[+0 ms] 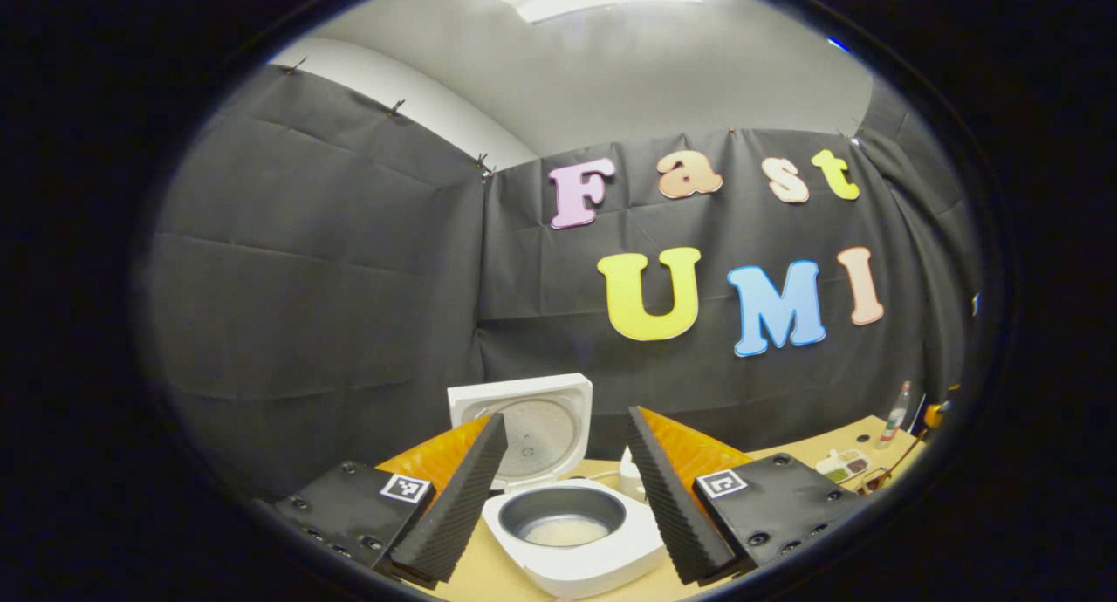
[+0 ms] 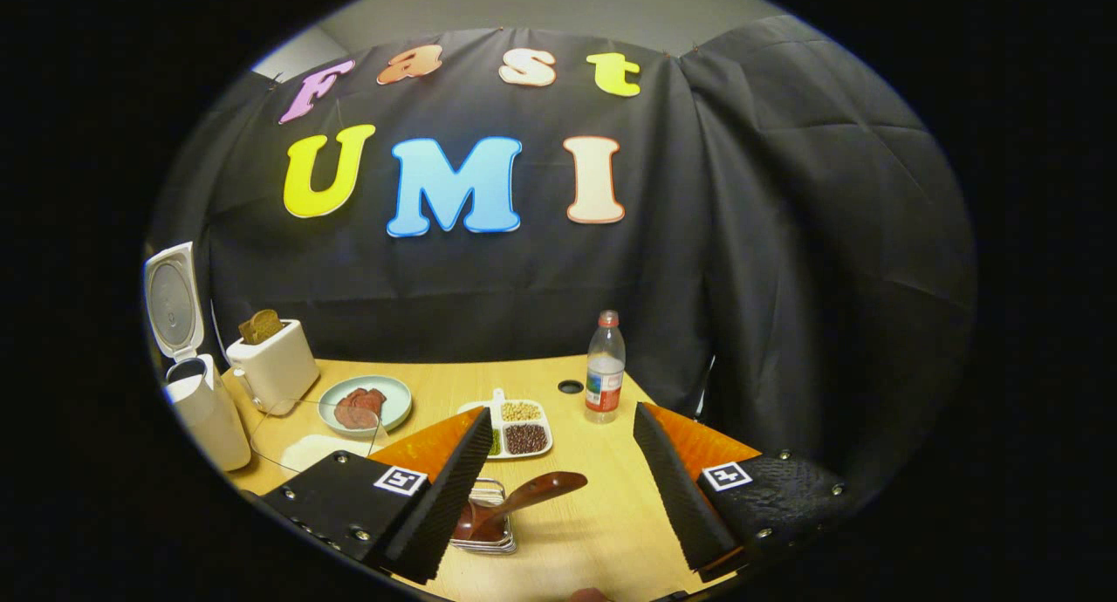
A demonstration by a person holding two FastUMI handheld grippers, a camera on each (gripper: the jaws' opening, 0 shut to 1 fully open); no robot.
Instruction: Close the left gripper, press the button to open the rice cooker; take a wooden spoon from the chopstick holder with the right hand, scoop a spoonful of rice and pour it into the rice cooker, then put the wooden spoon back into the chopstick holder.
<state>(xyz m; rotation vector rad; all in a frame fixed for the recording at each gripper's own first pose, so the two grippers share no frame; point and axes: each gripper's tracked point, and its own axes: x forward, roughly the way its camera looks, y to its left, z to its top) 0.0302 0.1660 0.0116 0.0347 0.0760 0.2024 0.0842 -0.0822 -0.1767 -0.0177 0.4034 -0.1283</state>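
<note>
Both tongs gape empty: left tongs point(image 1: 565, 497) face the open rice cooker point(image 1: 572, 532), right tongs point(image 2: 558, 489) the wooden spoon point(image 2: 524, 497)

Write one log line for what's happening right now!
rice cooker: lid up, rice inside | wooden spoon: in chopstick holder | left gripper: jaws open, empty | right gripper: jaws open, empty

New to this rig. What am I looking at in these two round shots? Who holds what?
No robot arm here: a person carries a hand-held gripper in each hand, with a fisheye camera riding on each one.

Left gripper view: the left hand-held gripper is open and empty, facing the rice cooker, whose lid is up with rice in the pot.

Right gripper view: the right hand-held gripper is open and empty above the wooden spoon, which rests in its holder. The table also holds a toaster, plate, divided dish and bottle.
</note>
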